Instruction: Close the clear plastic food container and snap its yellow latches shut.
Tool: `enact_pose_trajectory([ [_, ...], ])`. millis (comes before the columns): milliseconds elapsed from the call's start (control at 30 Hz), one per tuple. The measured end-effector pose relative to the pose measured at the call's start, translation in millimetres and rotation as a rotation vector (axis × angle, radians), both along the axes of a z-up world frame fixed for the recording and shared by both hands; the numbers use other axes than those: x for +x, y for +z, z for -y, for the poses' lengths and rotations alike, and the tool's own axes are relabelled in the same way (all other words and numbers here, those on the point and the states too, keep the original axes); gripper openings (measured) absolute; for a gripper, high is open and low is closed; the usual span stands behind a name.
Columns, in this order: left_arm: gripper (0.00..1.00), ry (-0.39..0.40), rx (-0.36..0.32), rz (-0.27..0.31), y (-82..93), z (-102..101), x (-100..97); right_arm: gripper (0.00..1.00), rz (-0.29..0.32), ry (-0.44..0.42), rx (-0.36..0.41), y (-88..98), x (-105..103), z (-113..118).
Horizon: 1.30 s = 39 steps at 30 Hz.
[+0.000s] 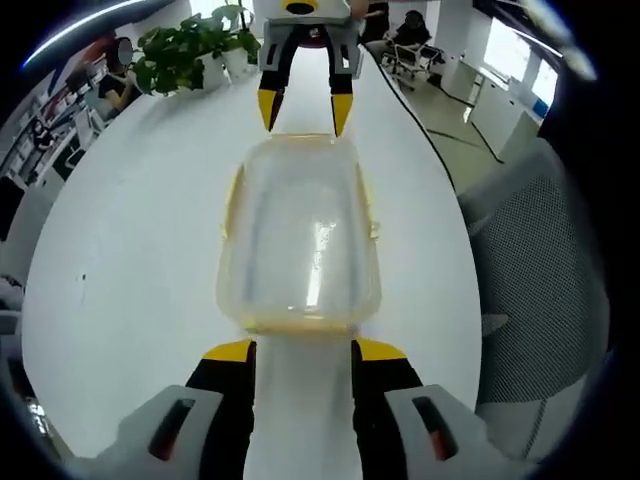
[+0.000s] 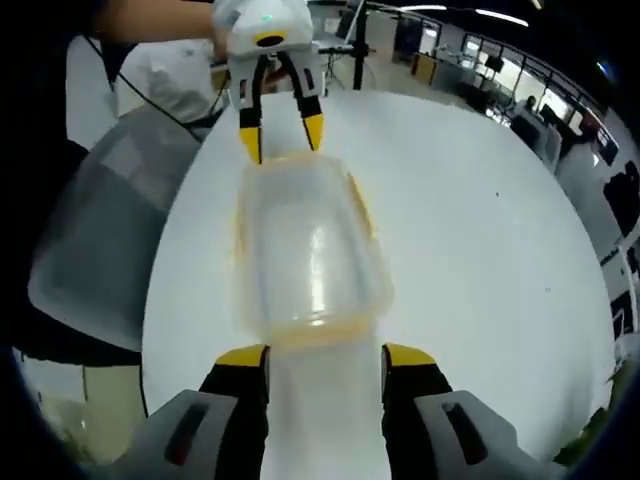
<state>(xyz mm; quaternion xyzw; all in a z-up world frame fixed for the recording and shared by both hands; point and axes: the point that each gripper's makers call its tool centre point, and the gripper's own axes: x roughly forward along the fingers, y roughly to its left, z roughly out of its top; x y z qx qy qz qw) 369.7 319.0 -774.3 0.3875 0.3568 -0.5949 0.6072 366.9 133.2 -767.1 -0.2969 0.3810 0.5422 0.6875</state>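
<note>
In the left gripper view, the clear container [image 1: 298, 240] lies at frame centre on the white worktop [image 1: 130, 260], lid on, yellow latches [image 1: 232, 205] along its sides. The left gripper [image 1: 303, 350] rises from the bottom, fingers apart, tips just short of the near end. The right gripper [image 1: 305, 110] faces it at top centre, fingers apart at the far end. A plant [image 1: 190, 50] stands upper left, a mesh chair [image 1: 545, 270] at right. In the right gripper view, the container [image 2: 305, 250] sits centre, the right gripper [image 2: 325, 357] below and the left gripper [image 2: 282, 135] above, both spread.

bare table [image 1: 130, 260] flanking container [image 1: 300, 240], plants [image 1: 190, 50] far end
</note>
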Motion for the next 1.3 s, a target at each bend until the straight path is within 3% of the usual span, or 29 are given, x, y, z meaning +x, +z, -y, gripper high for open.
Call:
enact_pose_trajectory([
  [167, 0.37, 0.093, -0.05, -0.042, 6.5, -0.2, 0.0, 0.42, -0.034, -0.066, 0.039, 4.4, -4.8, -2.9],
  [367, 0.38, 0.218, -0.083, -0.116, 10.4, -2.6, 2.7, 0.41, -0.108, -0.219, 0.082, 9.6, -0.9, -8.0],
  [433, 0.39, 0.245, -0.107, -0.114, 13.9, -1.6, 5.6, 0.41, -0.119, -0.279, 0.083, 10.3, 2.4, -7.9],
  [467, 0.39, 0.294, -0.113, -0.147, 14.8, -2.1, 4.1, 0.41, -0.12, -0.292, 0.092, 10.9, 4.0, -9.2],
  [567, 0.4, 0.342, -0.126, -0.181, 15.4, -2.0, 2.4, 0.39, -0.134, -0.36, 0.109, 11.9, 5.6, -11.5],
  [867, 0.39, 0.516, -0.188, -0.232, 15.0, 4.5, 6.3, 0.37, -0.154, -0.439, 0.142, 12.2, 4.0, -14.9],
  [1033, 0.39, 0.586, -0.21, -0.266, 14.4, 1.0, 10.0, 0.37, -0.161, -0.46, 0.113, 10.6, 4.4, -9.1],
  [1167, 0.36, 0.679, -0.23, -0.334, 13.6, -2.5, 6.2, 0.37, -0.171, -0.476, 0.085, 10.1, 6.4, -4.6],
  [1300, 0.36, 0.707, -0.23, -0.319, 10.7, -8.6, 9.9, 0.37, -0.173, -0.514, 0.087, 13.2, 13.8, -4.6],
])
